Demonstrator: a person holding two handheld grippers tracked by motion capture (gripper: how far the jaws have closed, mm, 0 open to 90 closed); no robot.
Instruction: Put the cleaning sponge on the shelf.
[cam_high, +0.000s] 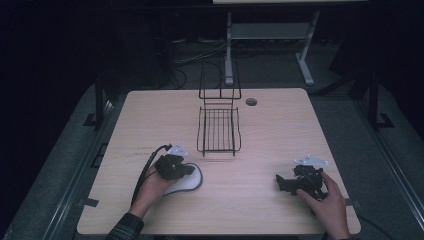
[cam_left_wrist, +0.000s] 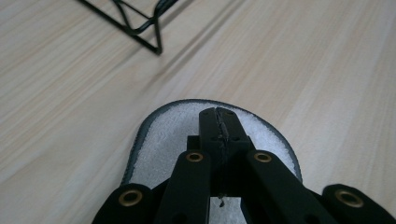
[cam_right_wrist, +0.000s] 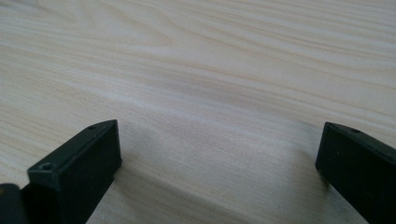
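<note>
A flat white piece with a rough surface and a dark rim (cam_high: 192, 182) lies on the wooden table (cam_high: 260, 130) at the front left. My left gripper (cam_high: 190, 170) rests over it, held by a hand, its cable trailing back. In the left gripper view the jaws (cam_left_wrist: 219, 119) are pressed together above the white piece (cam_left_wrist: 163, 140), with nothing visibly between them. My right gripper (cam_high: 281, 182) lies low at the front right under a hand. Its jaws (cam_right_wrist: 219, 154) stand wide apart over bare wood.
A black wire rack (cam_high: 218, 131) stands at the table's middle, its tall back frame toward the far edge; its corner appears in the left gripper view (cam_left_wrist: 140, 23). A round hole (cam_high: 251, 102) sits near the far edge. A white frame stands beyond the table.
</note>
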